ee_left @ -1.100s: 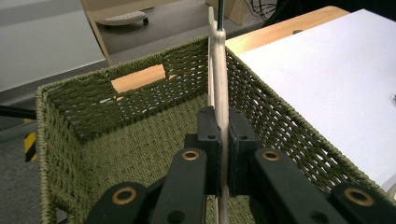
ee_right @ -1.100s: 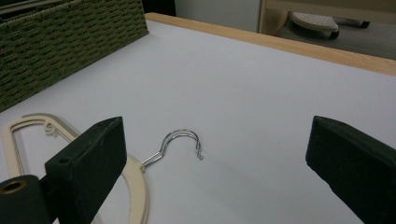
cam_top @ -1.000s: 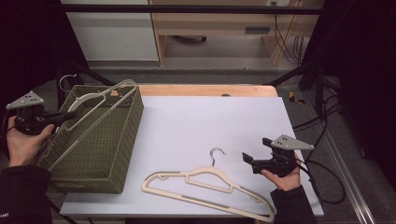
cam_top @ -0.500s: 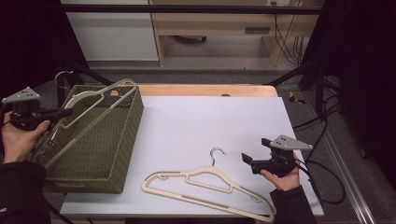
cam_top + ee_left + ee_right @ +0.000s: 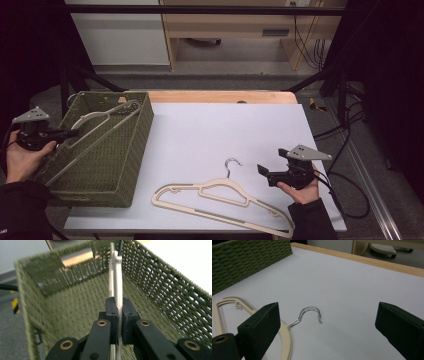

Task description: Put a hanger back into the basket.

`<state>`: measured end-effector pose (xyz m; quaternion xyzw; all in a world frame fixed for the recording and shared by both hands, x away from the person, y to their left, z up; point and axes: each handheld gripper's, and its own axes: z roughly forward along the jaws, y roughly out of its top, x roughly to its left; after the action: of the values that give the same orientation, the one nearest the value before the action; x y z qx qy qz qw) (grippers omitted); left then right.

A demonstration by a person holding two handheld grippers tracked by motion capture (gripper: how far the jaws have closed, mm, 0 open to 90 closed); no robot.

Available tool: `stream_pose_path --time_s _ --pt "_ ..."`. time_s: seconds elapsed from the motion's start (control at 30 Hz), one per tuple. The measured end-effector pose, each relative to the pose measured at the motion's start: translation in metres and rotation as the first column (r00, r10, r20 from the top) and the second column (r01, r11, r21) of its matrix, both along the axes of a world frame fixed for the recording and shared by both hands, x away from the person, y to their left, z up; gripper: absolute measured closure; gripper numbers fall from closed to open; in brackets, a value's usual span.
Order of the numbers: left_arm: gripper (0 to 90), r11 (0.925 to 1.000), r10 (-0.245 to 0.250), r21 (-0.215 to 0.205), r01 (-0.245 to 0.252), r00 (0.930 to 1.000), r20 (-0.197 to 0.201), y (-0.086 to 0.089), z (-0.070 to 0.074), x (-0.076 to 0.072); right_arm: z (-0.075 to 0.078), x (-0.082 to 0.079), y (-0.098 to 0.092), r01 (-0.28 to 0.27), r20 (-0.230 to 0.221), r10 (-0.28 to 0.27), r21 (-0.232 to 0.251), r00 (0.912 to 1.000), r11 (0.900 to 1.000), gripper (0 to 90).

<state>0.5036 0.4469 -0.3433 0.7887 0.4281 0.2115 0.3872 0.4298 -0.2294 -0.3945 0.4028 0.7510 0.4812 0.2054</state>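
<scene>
- Left gripper (image 5: 70,133) fingers (image 5: 112,315) clamp a cream hanger (image 5: 95,117) edge-on, fitting it inside the woven basket (image 5: 127,150).
- Right gripper (image 5: 263,171) fingers spread, aimed at the bench's (image 5: 225,125) second hanger (image 5: 220,197).

The person wears black long sleeves (image 5: 20,210). Each black two-jaw gripper, the left gripper (image 5: 75,133) and the right gripper (image 5: 261,170), carries a grey three-cornered plate on top; brass-coloured rivets stud the black jaw arms, and a black cable trails off at four o'clock.

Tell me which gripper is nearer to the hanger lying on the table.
Right. The right gripper hovers open just right of the table hanger, near its metal hook. The left gripper is across the table at the green basket, shut on another hanger.
</scene>
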Motion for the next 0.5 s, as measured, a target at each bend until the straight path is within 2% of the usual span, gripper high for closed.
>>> stream_pose_path --time_s 0.13,0.3,0.4,0.5 --pt "85.3 0.9995 0.029 0.012 -0.028 0.9993 -0.024 -0.004 -0.016 0.002 -0.001 0.0 0.001 -0.002 -0.003 0.002 -0.004 1.0 1.0 6.6" --pt "84.4 0.9975 0.064 -0.028 -0.065 0.9968 -0.048 0.0 -0.033 0.003 0.0 -0.001 0.0 0.001 0.0 -0.001 0.002 1.0 1.0 6.7" --pt "83.7 0.9944 0.106 0.003 -0.106 0.9909 -0.083 0.002 -0.042 0.003 0.0 -0.001 0.0 0.0 0.0 0.0 0.003 1.0 1.0 6.8" --pt "83.1 0.9891 0.145 -0.015 -0.146 0.9865 -0.077 0.006 -0.044 0.002 0.0 0.0 0.0 -0.004 0.003 0.004 -0.006 1.0 1.0 6.8"
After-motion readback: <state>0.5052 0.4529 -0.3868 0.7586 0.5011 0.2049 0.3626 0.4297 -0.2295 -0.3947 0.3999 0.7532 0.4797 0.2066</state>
